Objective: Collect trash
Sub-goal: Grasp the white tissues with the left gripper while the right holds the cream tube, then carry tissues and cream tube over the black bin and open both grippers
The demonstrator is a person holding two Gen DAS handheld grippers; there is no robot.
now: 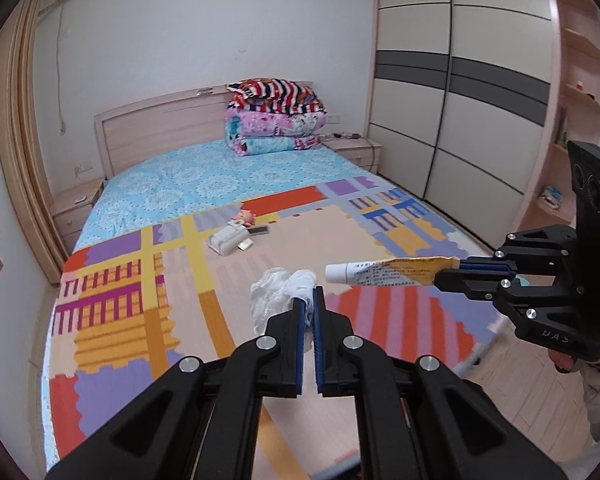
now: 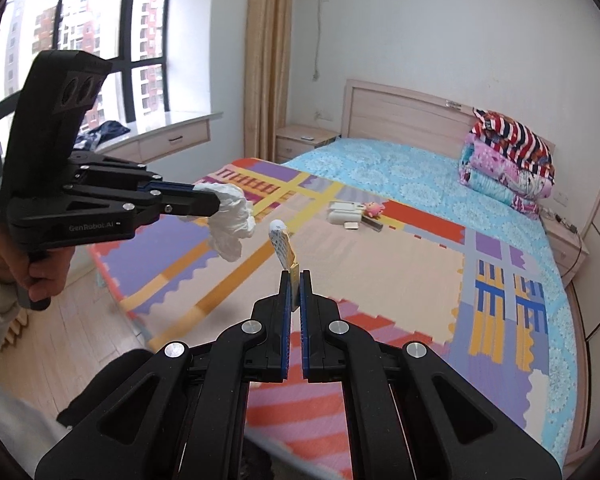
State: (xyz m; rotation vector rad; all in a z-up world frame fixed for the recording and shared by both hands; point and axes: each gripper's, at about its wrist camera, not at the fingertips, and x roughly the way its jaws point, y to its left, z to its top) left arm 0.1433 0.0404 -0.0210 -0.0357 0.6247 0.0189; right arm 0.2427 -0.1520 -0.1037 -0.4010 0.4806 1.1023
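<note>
My left gripper is shut on a crumpled white tissue and holds it in the air over the foot of the bed. It also shows in the right wrist view with the tissue hanging from its tips. My right gripper is shut on the flat end of a used white and yellow ointment tube, cap pointing away. In the left wrist view the right gripper holds the tube level, just right of the tissue.
The bed carries a colourful foam mat. On it lie a white box, a small pink doll and a dark flat item. Folded quilts sit by the headboard. A wardrobe stands right, nightstands flank the bed.
</note>
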